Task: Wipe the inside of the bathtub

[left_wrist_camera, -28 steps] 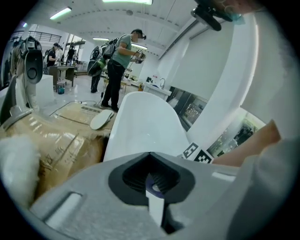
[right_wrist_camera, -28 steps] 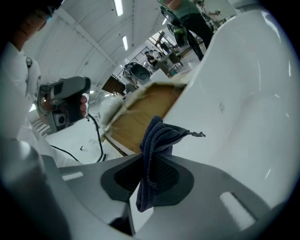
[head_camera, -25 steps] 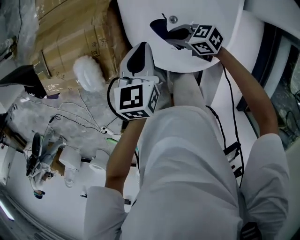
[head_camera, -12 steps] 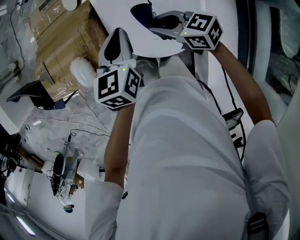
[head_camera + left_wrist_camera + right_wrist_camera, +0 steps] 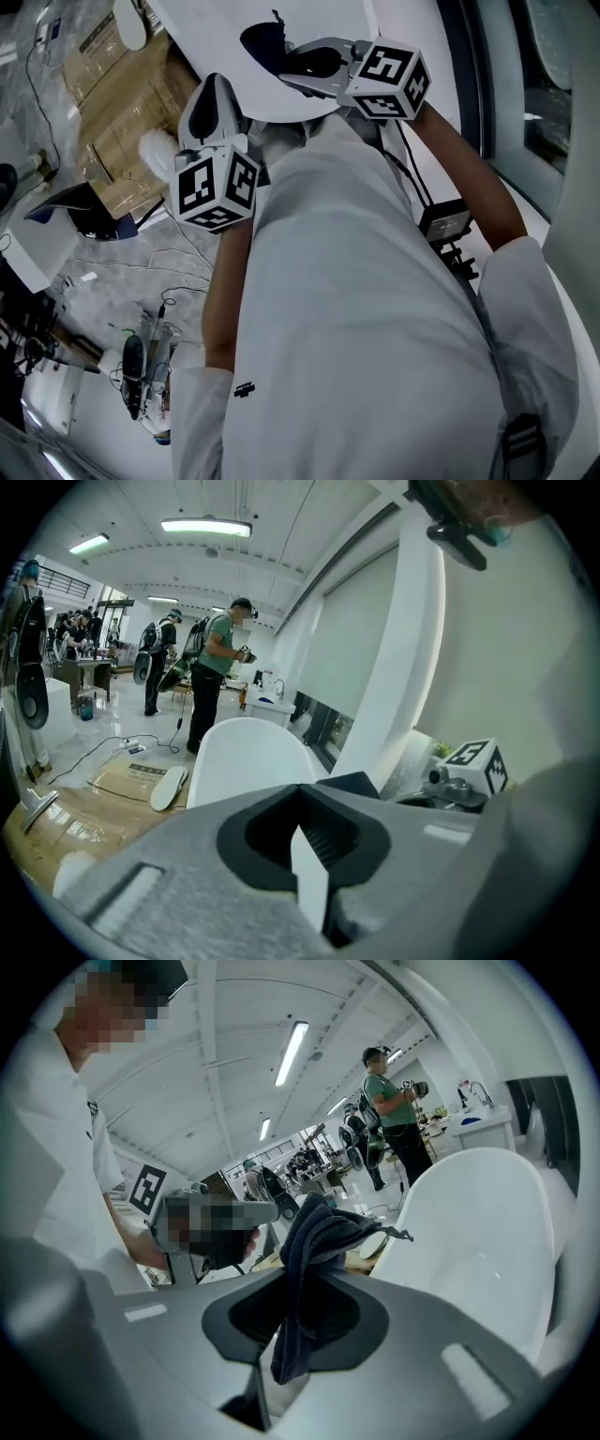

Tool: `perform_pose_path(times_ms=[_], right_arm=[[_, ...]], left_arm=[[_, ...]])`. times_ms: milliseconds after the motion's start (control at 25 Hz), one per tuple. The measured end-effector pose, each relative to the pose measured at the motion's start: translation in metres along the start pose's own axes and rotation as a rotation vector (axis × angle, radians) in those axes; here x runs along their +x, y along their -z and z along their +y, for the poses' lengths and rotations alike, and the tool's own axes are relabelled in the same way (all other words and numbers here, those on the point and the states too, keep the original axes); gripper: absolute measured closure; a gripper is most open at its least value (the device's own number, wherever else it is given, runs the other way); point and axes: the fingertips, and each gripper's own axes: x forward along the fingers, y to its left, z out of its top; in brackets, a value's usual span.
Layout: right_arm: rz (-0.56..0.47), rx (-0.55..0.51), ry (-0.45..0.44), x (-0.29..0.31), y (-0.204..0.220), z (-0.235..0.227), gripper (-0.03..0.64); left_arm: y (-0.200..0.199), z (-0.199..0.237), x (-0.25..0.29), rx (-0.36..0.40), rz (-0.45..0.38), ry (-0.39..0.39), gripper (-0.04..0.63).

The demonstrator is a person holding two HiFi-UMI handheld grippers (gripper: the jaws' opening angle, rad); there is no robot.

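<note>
The white bathtub point(image 5: 281, 89) lies at the top of the head view, and its curved shell point(image 5: 248, 757) also rises ahead in both gripper views. My right gripper point(image 5: 305, 64) reaches over the tub and is shut on a dark blue cloth point(image 5: 264, 42). The cloth point(image 5: 314, 1241) stands bunched up between the jaws of that gripper point(image 5: 295, 1335), beside the tub wall point(image 5: 478, 1241). My left gripper point(image 5: 216, 94) hovers at the tub's near left edge. Its jaws point(image 5: 309, 864) are shut with nothing between them.
Flattened cardboard point(image 5: 112, 103) covers the floor left of the tub, with a white fluffy object point(image 5: 155, 150) on it. Cables and gear point(image 5: 141, 366) lie lower left. A black box point(image 5: 445, 223) sits right of my legs. People point(image 5: 211, 686) stand beyond the tub.
Both grippers and the tub have shifted up and to the left in the head view. The right gripper still holds the cloth over the tub; the left stays shut.
</note>
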Motion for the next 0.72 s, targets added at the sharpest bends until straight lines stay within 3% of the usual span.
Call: perform_pose_path(times_ms=[320, 560, 720], right_arm=[[0.017, 0.029, 0.026, -0.003, 0.029, -0.014, 0.569], [0.167, 0.023, 0.063, -0.006, 0.068, -0.033, 0.568], [0.265, 0.026, 0.099, 0.012, 0.095, -0.056, 0.568]], left_arm=[[0.03, 0.003, -0.013, -0.004, 0.044, -0.03, 0.597], [0.052, 0.018, -0.016, -0.066, 0.066, -0.054, 0.597], [0.08, 0.039, -0.008, -0.102, 0.112, -0.027, 0.597]])
